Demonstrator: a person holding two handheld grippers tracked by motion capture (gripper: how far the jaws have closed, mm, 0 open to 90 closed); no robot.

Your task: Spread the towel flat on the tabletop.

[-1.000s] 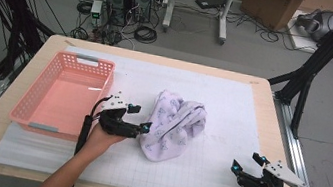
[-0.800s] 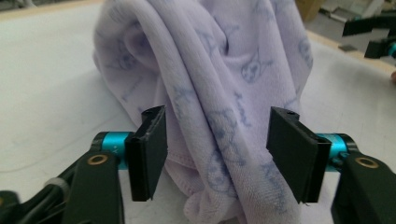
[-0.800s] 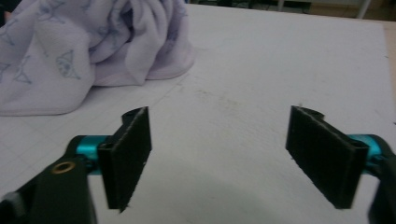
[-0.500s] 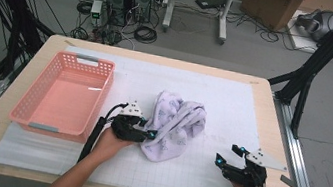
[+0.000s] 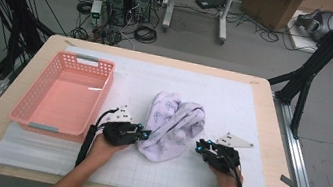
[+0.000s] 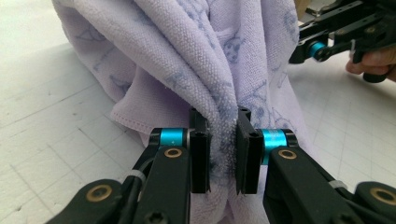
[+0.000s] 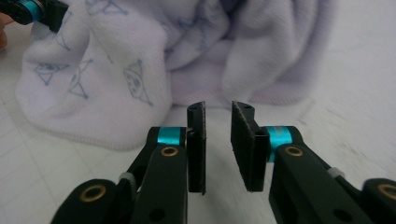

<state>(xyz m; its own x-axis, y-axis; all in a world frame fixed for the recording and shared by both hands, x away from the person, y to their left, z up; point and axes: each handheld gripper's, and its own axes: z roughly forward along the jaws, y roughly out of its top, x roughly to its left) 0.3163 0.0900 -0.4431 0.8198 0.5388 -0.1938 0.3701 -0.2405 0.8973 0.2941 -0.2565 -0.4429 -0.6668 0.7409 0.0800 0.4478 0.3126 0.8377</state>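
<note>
A crumpled lavender towel (image 5: pixel 172 126) lies at the centre of the high view, on the white gridded mat (image 5: pixel 253 107), to the right of the pink basket (image 5: pixel 63 92) and apart from it. Its long axis runs from lower left to upper right of that frame: a rounded, bunched end points to the lower left, and a folded opening faces the upper right.

The left gripper (image 5: pixel 144 134) sits at the towel's lower-left edge. In the left gripper view its jaws have just been closing and now stand narrow, the pads pressing a vertical fold of the towel (image 6: pixel 219 93) between them.

The right gripper (image 5: pixel 200 146) sits just beside the towel's lower-right edge. In the right gripper view its jaws have just been closing to a narrow gap with nothing between them; the towel's hem (image 7: pixel 140 93) lies just beyond the fingertips, not touching.
</note>
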